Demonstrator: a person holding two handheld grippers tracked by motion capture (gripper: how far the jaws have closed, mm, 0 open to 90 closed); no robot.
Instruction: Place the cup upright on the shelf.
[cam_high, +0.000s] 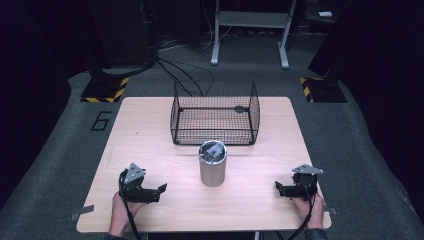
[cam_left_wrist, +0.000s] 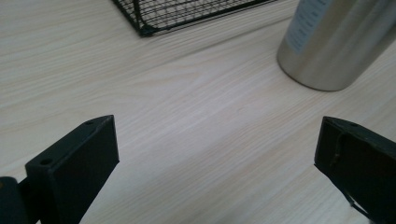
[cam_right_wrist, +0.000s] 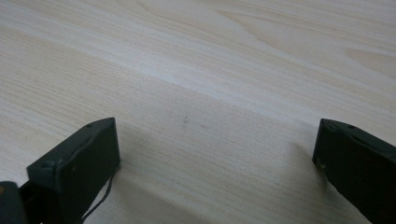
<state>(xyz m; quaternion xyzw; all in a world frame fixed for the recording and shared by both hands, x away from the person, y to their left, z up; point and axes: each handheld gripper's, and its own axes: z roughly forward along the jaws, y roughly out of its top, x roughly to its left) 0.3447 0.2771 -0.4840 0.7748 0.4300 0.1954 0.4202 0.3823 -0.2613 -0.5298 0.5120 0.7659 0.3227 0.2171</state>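
One readable mark — a dark "6" on the grey floor (cam_high: 101, 120) left of the table; the metal can (cam_left_wrist: 336, 42) carries a label, its print too blurred to read.

A black wire basket (cam_high: 215, 120) stands on the pale wooden table (cam_high: 145, 130), ahead of the left gripper (cam_high: 159, 191) and right gripper (cam_high: 278, 189), between them. Farther beyond, black cables (cam_high: 180, 75) cross the grey carpet (cam_high: 60, 150).
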